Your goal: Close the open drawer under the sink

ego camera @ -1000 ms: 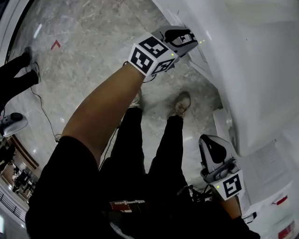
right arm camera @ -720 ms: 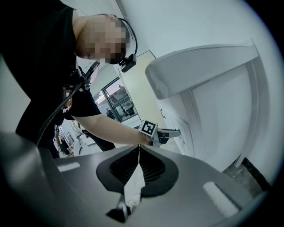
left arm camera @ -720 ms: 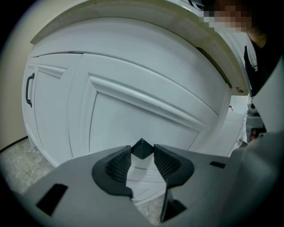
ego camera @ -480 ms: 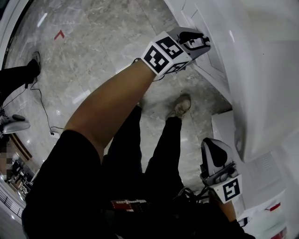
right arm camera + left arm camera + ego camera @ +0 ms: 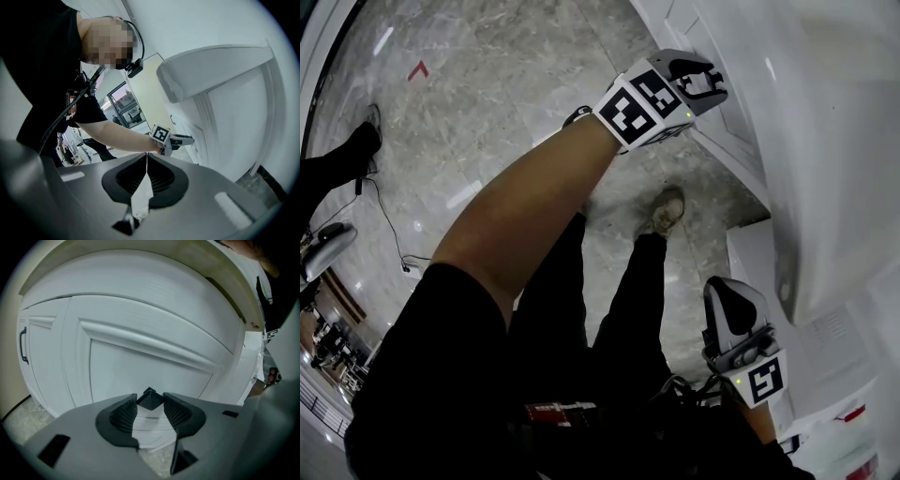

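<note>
The white panelled drawer front (image 5: 154,357) under the sink (image 5: 825,141) fills the left gripper view. My left gripper (image 5: 150,405) points at it, and a small black handle piece (image 5: 150,397) sits right at the jaw tips. Its jaws have just been opening; they stand apart and the ribbed pads (image 5: 124,413) do not press on the piece. In the head view the left gripper (image 5: 711,80) is up against the cabinet front. My right gripper (image 5: 724,289) hangs low beside the cabinet, shut with nothing in it; its pads meet in a line (image 5: 146,161).
A black door handle (image 5: 22,345) is on the neighbouring cabinet door at the left. A white panel (image 5: 748,258) juts out near the right gripper. My legs and shoes (image 5: 664,211) stand on the marble floor (image 5: 487,112). Another person's foot (image 5: 356,145) is at far left.
The left gripper's marker cube has rolled a little while staying at the cabinet front. The right gripper has kept still.
</note>
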The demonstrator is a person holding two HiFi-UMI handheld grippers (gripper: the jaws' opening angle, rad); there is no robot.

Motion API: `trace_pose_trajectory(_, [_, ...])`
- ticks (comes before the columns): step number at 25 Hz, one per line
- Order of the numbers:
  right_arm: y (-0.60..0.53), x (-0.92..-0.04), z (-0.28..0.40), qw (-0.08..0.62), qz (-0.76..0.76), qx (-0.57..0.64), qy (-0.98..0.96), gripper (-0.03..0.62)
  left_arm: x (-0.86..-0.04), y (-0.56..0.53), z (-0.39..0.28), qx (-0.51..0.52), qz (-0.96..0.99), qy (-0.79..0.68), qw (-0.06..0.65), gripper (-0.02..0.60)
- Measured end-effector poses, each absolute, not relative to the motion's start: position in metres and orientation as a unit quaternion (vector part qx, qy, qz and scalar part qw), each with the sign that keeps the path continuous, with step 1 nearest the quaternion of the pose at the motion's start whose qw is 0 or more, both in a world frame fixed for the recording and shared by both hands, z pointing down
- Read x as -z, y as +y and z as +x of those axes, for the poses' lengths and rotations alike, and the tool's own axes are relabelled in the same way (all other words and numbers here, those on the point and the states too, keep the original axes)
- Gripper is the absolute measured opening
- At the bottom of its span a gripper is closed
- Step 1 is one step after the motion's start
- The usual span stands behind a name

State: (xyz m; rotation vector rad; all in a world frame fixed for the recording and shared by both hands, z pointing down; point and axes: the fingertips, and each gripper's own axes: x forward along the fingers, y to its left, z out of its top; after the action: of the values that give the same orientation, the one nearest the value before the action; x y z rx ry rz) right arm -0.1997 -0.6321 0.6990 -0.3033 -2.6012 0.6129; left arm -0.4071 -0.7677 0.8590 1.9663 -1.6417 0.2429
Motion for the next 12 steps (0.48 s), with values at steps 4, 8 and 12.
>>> trace_pose_trajectory(4, [-0.6301, -0.6984, -0.2025, 0.223, -0.113, -0.222, -0.943, 0.002, -0.859, -0.7692, -0.4089, -0.094, 0.734, -0.613, 0.277, 0.173])
trace_pose_trajectory(8, [-0.6296, -0.695, -0.2049, 0.223, -0.111, -0.217, -0.944, 0.002, -0.8578, -0.7699, -0.4085, -0.096, 0.733, -0.612, 0.28, 0.173])
trace_pose_trajectory(12, [-0.6317, -0.6901, -0.2058, 0.222, -0.107, -0.211, -0.946, 0.002, -0.8558, -0.7648, -0.4103, -0.093, 0.727, -0.617, 0.287, 0.173])
